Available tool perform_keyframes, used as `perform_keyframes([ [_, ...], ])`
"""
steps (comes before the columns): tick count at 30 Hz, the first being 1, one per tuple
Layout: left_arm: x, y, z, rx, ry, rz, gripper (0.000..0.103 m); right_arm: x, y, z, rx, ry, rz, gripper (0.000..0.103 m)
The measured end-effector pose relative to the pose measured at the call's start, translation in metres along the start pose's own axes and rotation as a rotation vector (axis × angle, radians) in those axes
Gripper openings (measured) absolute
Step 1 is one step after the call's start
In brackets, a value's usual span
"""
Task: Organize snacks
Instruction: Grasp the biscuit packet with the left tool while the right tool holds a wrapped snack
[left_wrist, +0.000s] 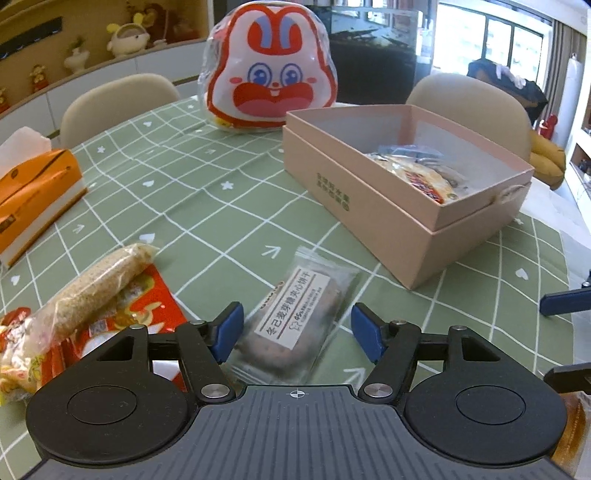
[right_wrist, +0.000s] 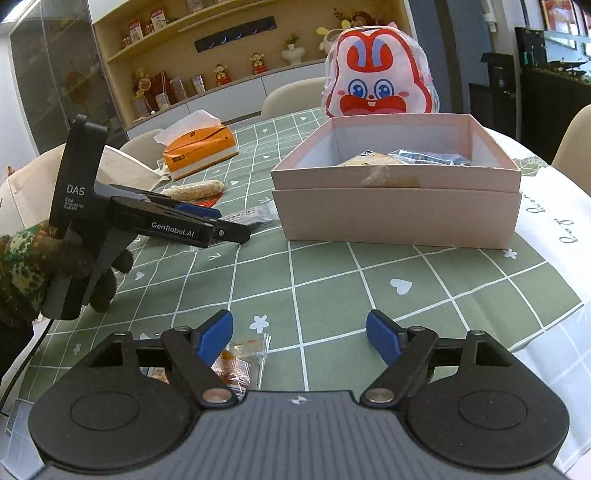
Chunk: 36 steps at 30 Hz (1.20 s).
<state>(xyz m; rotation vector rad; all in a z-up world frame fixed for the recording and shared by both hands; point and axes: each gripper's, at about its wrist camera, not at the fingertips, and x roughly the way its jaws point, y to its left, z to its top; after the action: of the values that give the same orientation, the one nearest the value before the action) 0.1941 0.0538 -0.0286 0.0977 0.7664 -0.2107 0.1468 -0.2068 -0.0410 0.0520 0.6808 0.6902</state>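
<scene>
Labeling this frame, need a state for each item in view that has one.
left gripper: open, astride the biscuit packet
biscuit packet: sealed, flat on the table
right gripper: open, empty
pink box: open, some snacks inside
tissue box: open, tissue sticking out
small orange packet: on the table by right gripper's finger

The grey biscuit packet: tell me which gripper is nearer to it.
Left. The left gripper is open with the biscuit packet between its fingers; the right gripper is open farther off, by an orange candy wrapper.
</scene>
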Motion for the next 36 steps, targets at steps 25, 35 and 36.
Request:
perform_keyframes([
  [25,-0.074,-0.043,-0.075,-0.106,-0.078,-0.007,0.045,-0.015,0.032,-0.001,-0.099,0.06,0.05,0.099],
  [35,-0.076,-0.042,-0.081,-0.126,-0.113,-0.02,0.046,-0.037,0.061,-0.035,-0.344,0.089,-0.16,0.097],
  [36,-0.076,-0.041,-0.081,-0.132,-0.115,-0.024,0.046,-0.039,0.058,-0.035,-0.351,0.076,-0.199,0.097],
])
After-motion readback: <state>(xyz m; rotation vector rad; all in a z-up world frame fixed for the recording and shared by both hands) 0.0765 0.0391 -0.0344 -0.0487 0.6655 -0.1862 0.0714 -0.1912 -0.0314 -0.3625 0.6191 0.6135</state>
